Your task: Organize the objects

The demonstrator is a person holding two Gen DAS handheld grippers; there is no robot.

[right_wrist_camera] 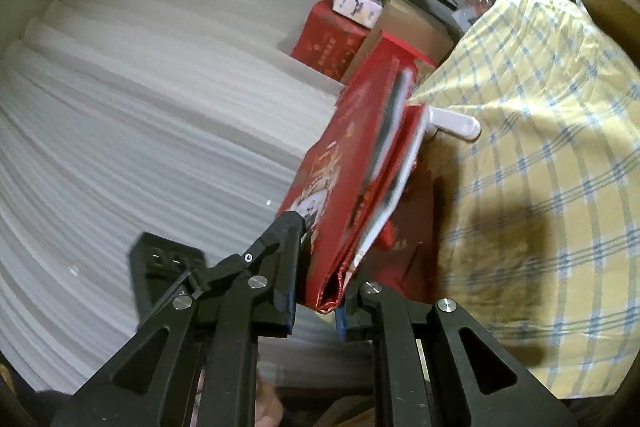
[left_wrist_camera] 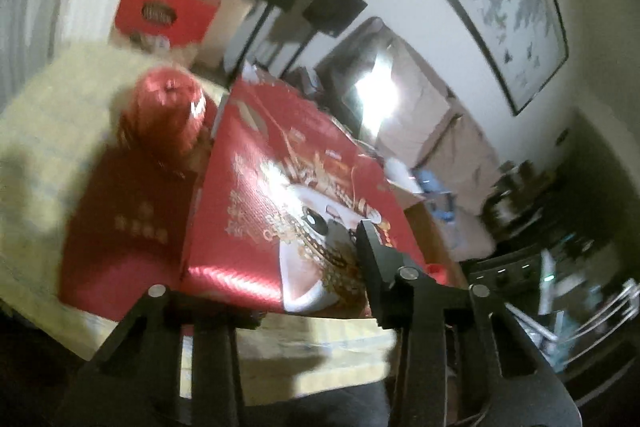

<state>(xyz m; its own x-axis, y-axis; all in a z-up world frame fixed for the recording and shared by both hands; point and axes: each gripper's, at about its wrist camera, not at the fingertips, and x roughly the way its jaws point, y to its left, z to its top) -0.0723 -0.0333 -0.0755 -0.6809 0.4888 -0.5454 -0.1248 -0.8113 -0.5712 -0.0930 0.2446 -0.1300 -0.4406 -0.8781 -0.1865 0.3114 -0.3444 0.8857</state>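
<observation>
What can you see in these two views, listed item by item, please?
red gift bag: one, red with gold print, held up over the cloth
round item: one, shiny red, on the cloth behind the bag
checked cloth: one, yellow with blue lines, under everything
red boxes: at least two, stacked beyond the cloth
black panels: two, on stands by the wall
framed picture: one, dark frame, on the wall
sofa: one, beige, below the picture
white sheets: one stack, beside the bag
left gripper: black, one finger on the bag's face, the other hidden
right gripper: black, jaws clamping the bag's folded edge
</observation>
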